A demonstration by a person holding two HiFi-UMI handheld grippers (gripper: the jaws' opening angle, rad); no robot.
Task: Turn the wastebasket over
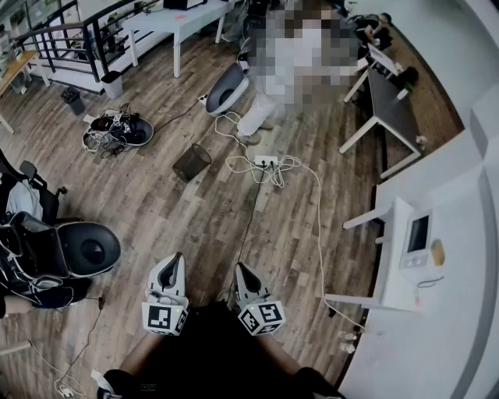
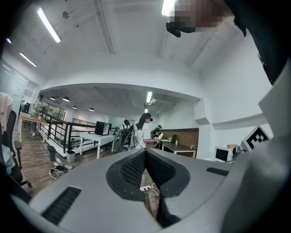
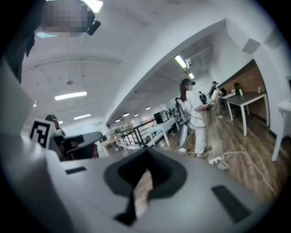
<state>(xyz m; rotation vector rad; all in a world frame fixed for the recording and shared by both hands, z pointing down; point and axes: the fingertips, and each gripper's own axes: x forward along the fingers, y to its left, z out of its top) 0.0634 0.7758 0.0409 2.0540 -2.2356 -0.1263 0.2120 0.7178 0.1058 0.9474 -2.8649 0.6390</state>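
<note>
Head view finds the left hand-held gripper (image 1: 175, 261) and right hand-held gripper (image 1: 242, 271) closed, empty, well short of the mesh wastebasket (image 1: 192, 162), seemingly because the approach has not begun.

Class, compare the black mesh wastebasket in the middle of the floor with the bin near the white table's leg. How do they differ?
The mesh wastebasket seems tipped on its side; the bin stands upright. The wastebasket is black see-through mesh; the bin has solid, paler walls and a dark rim. The wastebasket lies out in the open; the bin is close to the white table. Both sit on the wooden floor.
</note>
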